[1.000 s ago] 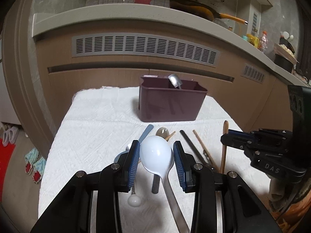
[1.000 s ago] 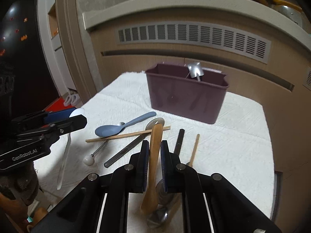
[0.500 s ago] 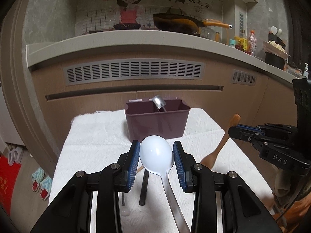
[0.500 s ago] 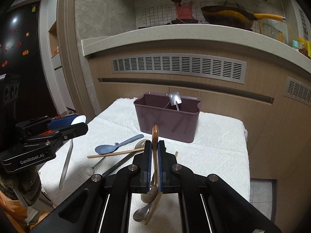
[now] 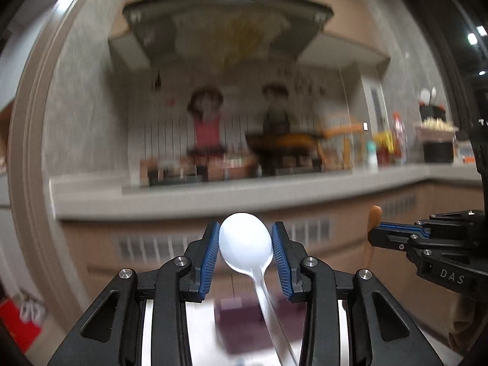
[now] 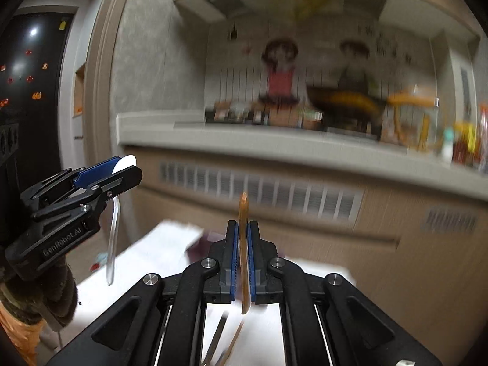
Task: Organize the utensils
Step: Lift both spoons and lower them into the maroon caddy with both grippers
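Observation:
My left gripper (image 5: 245, 241) is shut on a white spoon (image 5: 245, 244), bowl up between the blue pads, handle hanging down. It also shows in the right wrist view (image 6: 122, 167) at the left, with the spoon's handle (image 6: 113, 241) dangling. My right gripper (image 6: 243, 231) is shut on a wooden spoon (image 6: 243, 210), held upright; it shows in the left wrist view (image 5: 373, 238) at the right. The dark purple utensil bin (image 5: 241, 314) sits blurred below, on the white cloth (image 6: 161, 250). Both grippers are raised high above the table.
A few utensils (image 6: 225, 335) lie blurred on the cloth below my right gripper. Behind the table run a wooden cabinet front with a vent grille (image 6: 259, 189) and a counter (image 5: 244, 192) with a pan and bottles.
Both grippers have lifted and tilted upward with their spoons; the view now shows the counter and hood, and the bin and table have dropped to the bottom edge.

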`<state>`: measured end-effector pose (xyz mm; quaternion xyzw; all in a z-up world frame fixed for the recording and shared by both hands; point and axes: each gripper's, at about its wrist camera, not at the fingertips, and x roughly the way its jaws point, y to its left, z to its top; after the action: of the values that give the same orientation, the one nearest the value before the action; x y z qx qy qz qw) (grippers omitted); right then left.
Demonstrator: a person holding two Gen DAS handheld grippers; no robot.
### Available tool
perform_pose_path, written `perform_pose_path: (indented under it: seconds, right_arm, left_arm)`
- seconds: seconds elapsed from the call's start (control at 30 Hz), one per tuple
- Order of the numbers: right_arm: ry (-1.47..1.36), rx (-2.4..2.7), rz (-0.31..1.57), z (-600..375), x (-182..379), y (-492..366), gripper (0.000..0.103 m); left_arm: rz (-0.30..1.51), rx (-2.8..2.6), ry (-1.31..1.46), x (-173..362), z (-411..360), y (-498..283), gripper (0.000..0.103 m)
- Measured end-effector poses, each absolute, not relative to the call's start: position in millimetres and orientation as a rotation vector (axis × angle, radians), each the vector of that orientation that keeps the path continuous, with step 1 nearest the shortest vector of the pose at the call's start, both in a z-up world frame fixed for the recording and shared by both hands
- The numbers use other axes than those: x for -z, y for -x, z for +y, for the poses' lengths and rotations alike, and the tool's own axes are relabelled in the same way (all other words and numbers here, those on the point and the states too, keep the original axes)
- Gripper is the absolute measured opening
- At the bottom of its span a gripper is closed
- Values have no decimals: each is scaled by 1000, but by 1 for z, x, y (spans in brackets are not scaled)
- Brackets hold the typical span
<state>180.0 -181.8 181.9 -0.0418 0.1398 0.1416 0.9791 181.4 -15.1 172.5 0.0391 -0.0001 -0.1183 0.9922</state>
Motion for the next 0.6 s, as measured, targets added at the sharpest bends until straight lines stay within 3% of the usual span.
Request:
perform_pose_path:
  seconds: [0.17, 0.3, 0.6]
  right_arm:
    - [73, -288, 226, -182, -207, -223, 5]
    - [57, -296, 255, -179, -197, -271, 5]
    - [53, -293, 418, -182, -127, -341, 5]
  left_arm:
    - [-119, 217, -96, -177, -19, -231, 36]
    - [-135, 210, -90, -159, -22, -274, 36]
    - [69, 170, -151, -69, -37, -365, 36]
